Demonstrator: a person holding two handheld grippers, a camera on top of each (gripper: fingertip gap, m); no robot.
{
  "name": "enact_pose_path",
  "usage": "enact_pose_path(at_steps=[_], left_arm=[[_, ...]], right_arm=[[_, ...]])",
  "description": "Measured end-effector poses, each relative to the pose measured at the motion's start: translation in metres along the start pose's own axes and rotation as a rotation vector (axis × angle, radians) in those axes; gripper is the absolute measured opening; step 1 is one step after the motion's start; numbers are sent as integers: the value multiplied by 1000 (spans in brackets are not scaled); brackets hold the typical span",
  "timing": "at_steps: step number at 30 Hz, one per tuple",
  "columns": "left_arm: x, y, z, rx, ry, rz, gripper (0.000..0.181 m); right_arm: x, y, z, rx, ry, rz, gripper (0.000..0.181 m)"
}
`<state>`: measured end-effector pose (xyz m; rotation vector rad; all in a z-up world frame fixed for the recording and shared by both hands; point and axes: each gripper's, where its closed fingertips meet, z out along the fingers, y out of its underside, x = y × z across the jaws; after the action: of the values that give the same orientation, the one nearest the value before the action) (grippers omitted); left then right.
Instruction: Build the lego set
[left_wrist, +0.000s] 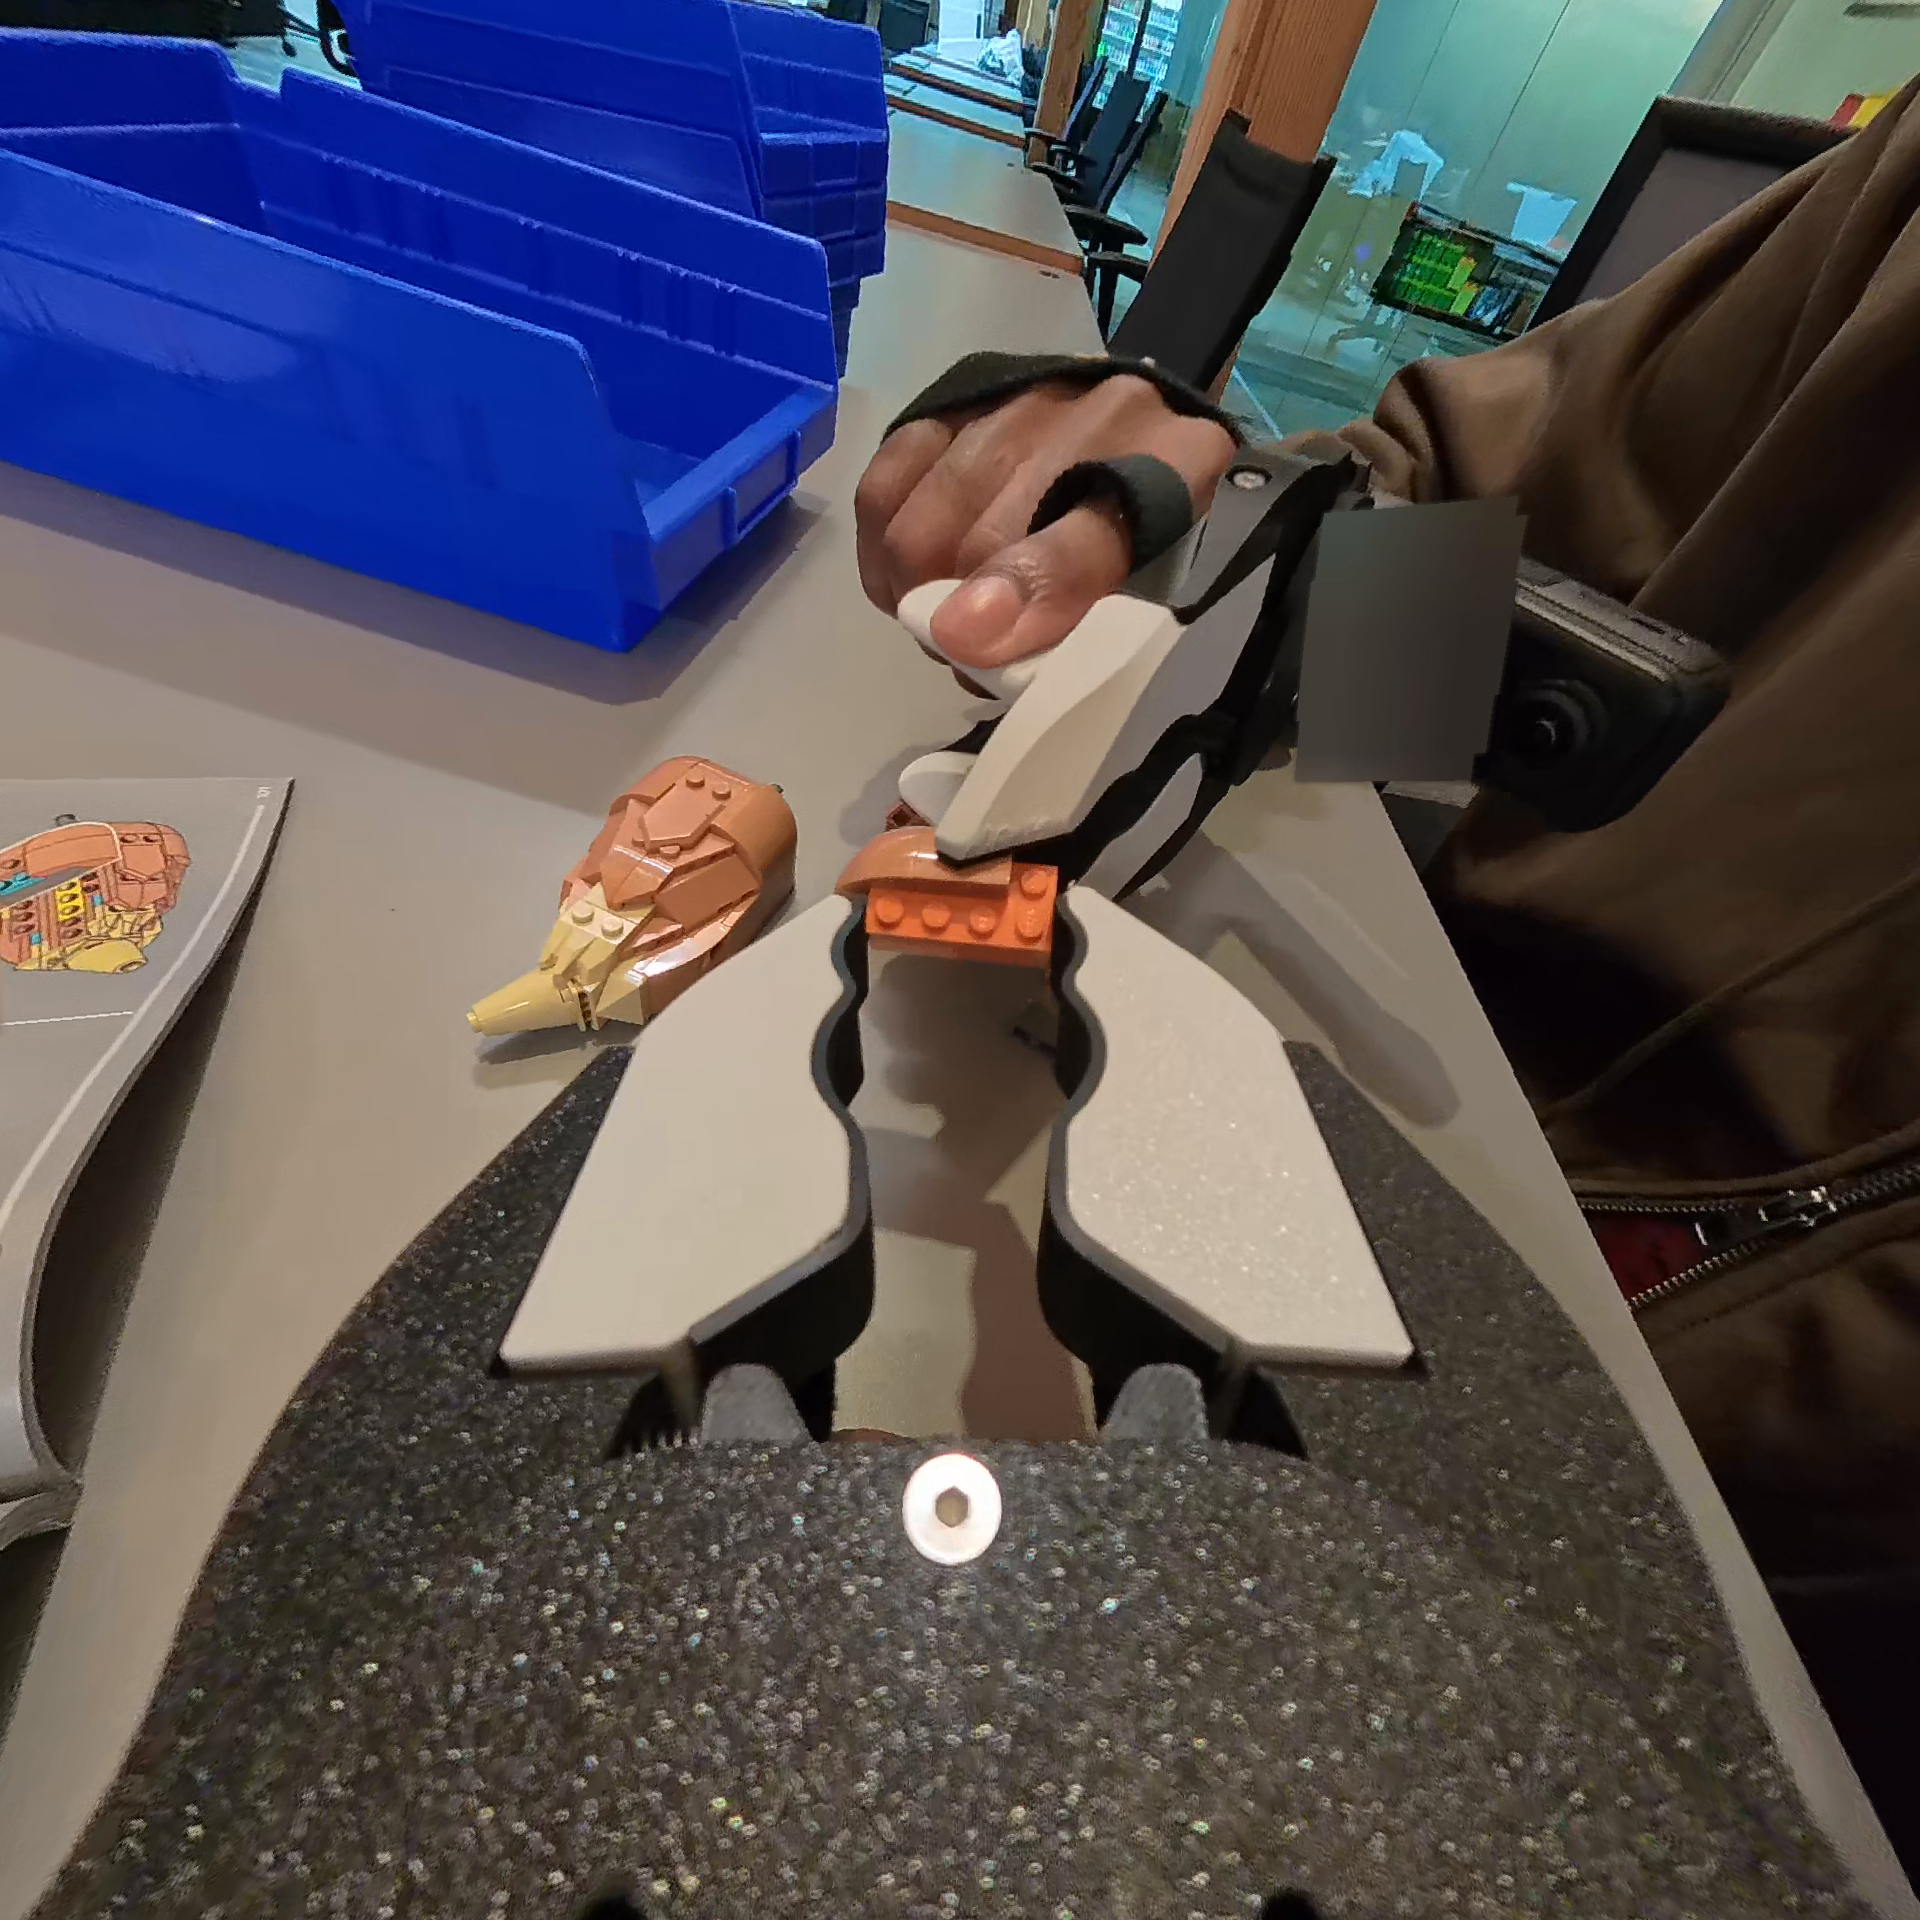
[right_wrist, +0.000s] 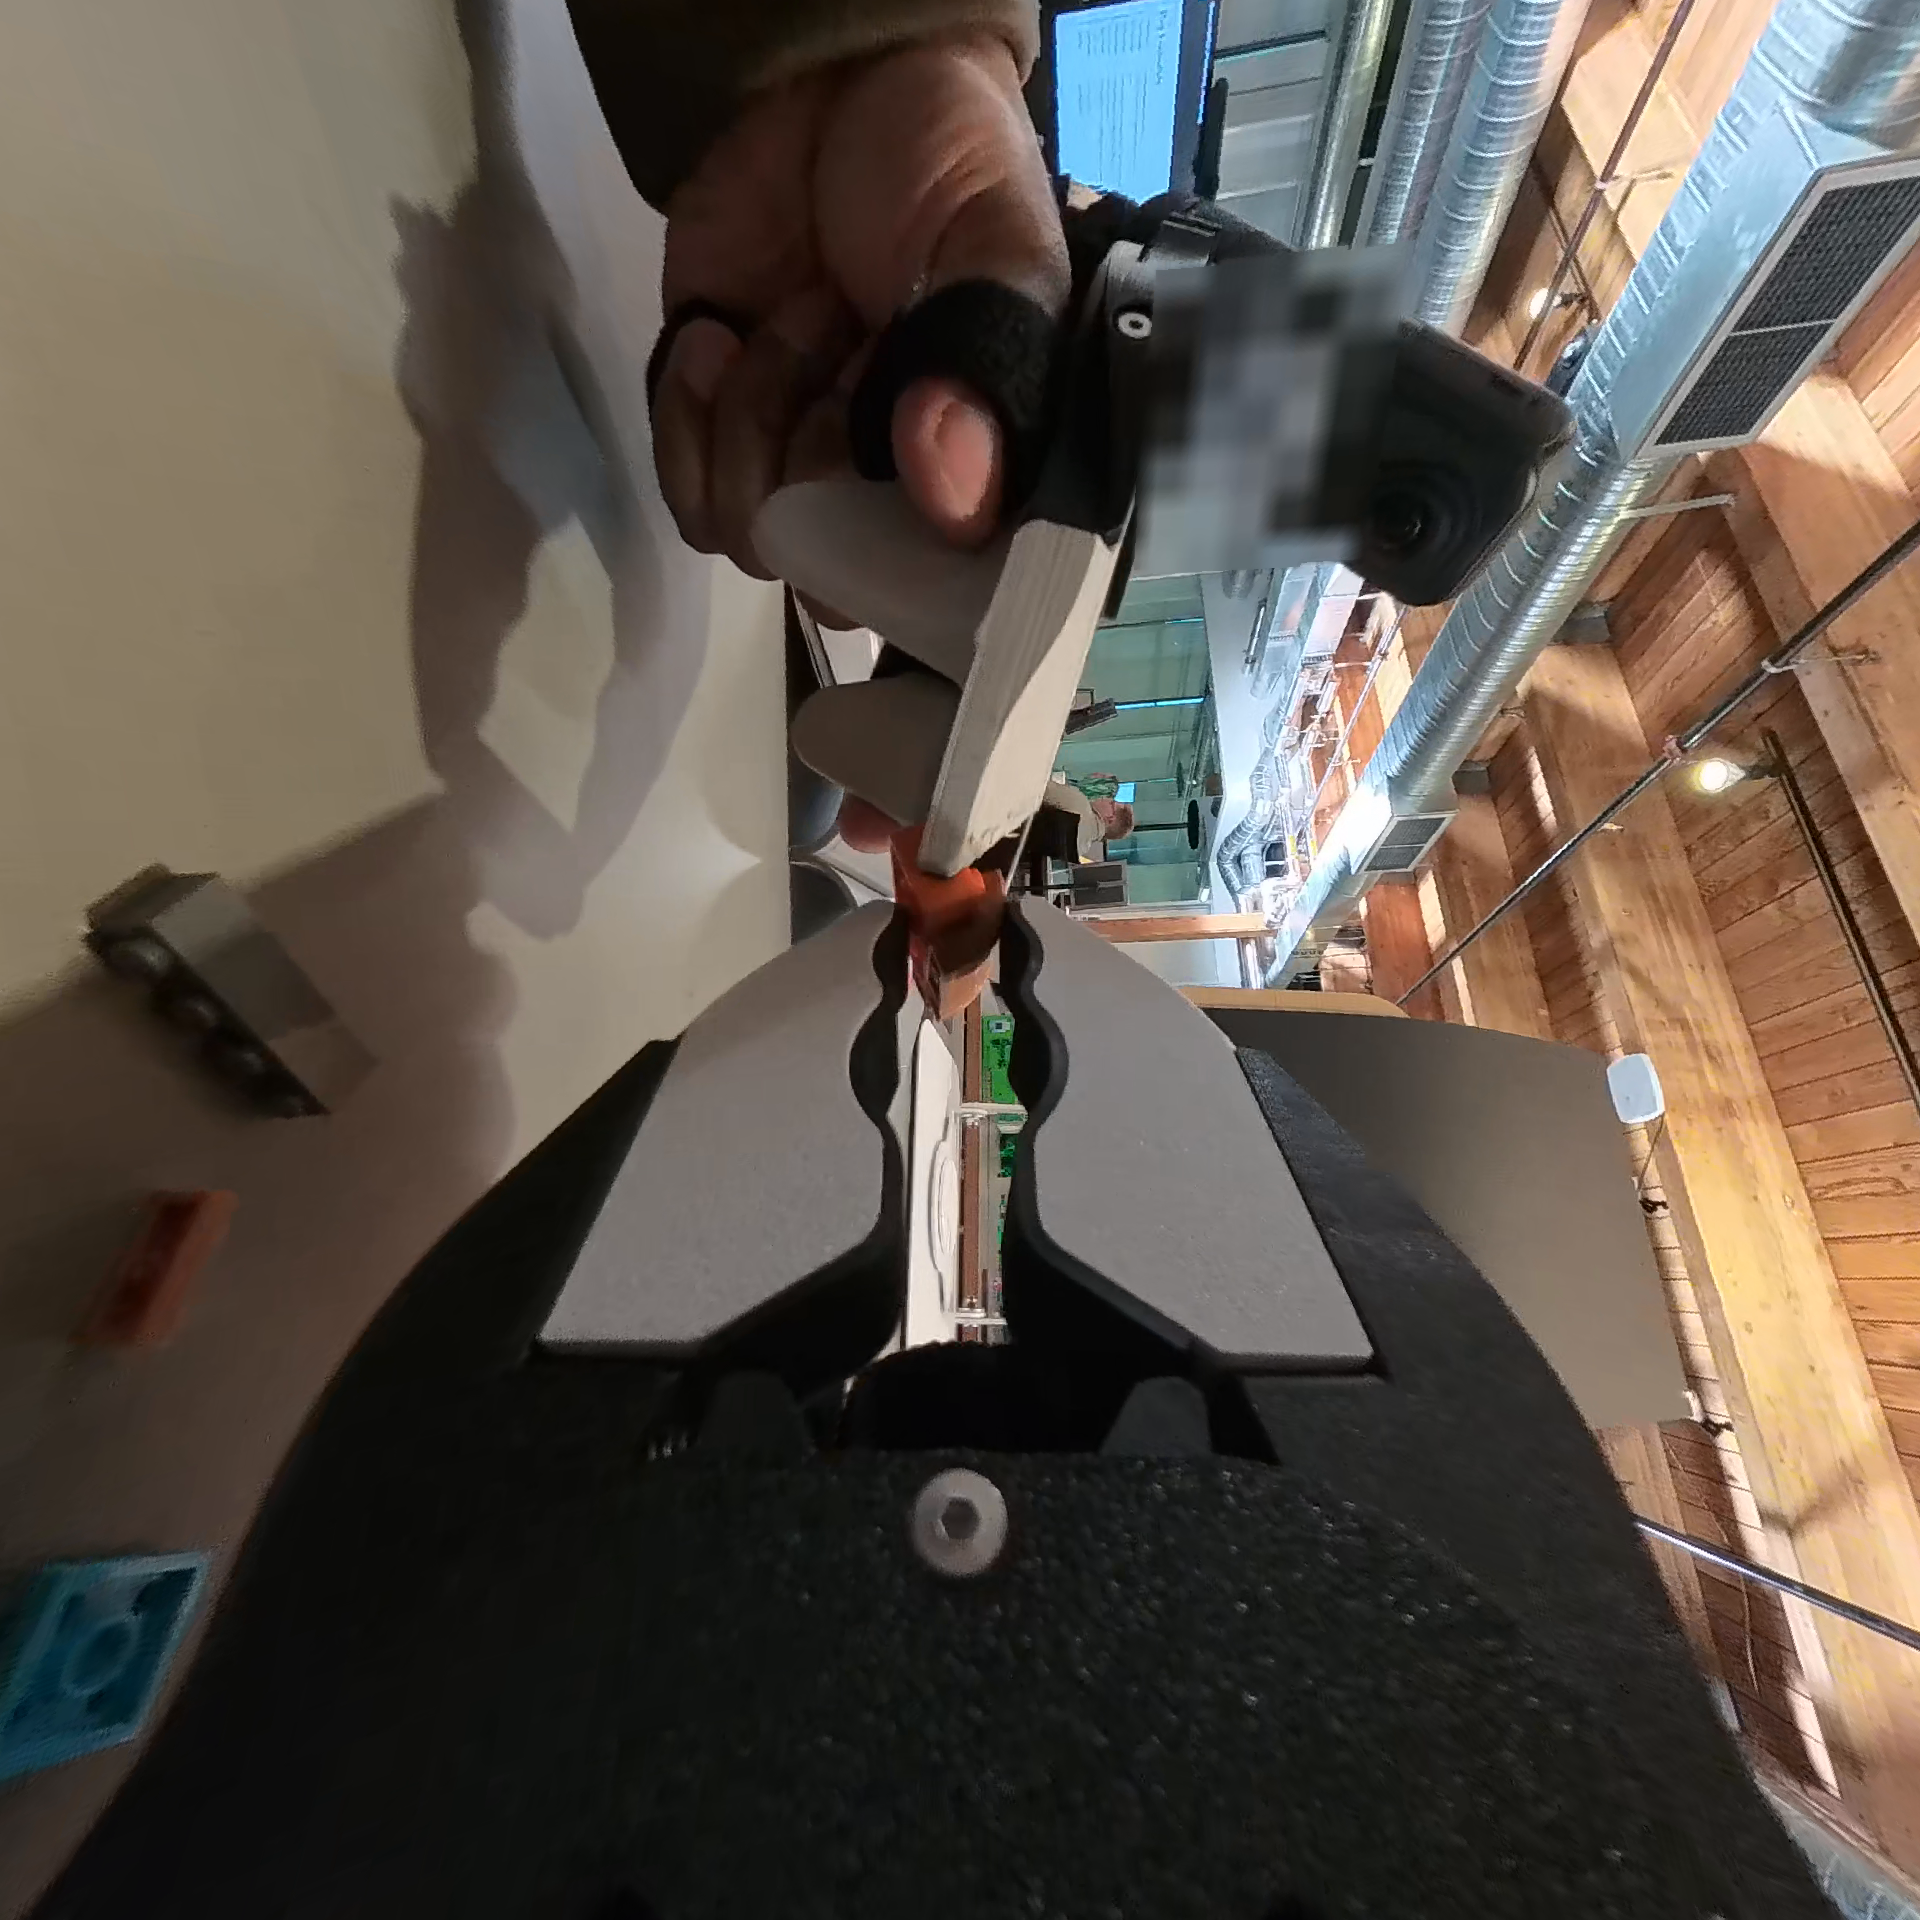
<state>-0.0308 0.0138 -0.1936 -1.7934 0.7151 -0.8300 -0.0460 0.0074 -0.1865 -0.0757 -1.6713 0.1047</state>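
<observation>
My left gripper is shut on an orange studded plate and holds it above the grey table. A brown curved piece sits on the plate's far left end. My right gripper comes down from the upper right and its tips meet this assembly from above. In the right wrist view my right gripper is shut on the orange assembly, and the left gripper touches it from the other side. A partly built brown and tan model lies on the table to the left.
An open instruction booklet lies at the left edge. Blue bins stand at the back left. Loose on the table are a grey brick, a small orange brick and a teal plate. A person's brown sleeve is at right. Less than 4 cm separates the two grippers' tips.
</observation>
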Motion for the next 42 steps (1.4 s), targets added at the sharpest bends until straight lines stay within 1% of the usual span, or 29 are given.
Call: enact_pose_path(at_steps=[13,16,18,19,21,23,26,29,32,36,42], left_arm=[[-1,5,2,-28,-5,9,33],[-1,1,1,-1,2,2,33],[0,-3,-1,24,5,-4,33],[-1,-4,-2,30,3,-4,34],[-2,-5,-4,37,-3,-7,34],[-3,-7,-6,54,5,-19,34],[-1,-8,-6,66,28,-35,34],[2,-6,-4,52,45,-44,34],[4,-5,-2,50,61,-55,34],[5,-3,-1,44,68,-55,33],[2,3,2,7,49,-52,34]], right_arm=[[-6,1,-1,-15,-54,37,15],[-3,1,-1,-5,-13,26,16],[2,1,0,4,21,56,16],[3,1,0,-1,33,67,17],[5,1,1,3,41,91,28],[6,4,2,-14,44,107,34],[5,6,2,-20,43,126,36],[6,4,2,-11,53,117,31],[3,0,1,8,41,96,18],[2,-1,0,22,10,105,17],[-5,2,1,-10,-38,90,16]])
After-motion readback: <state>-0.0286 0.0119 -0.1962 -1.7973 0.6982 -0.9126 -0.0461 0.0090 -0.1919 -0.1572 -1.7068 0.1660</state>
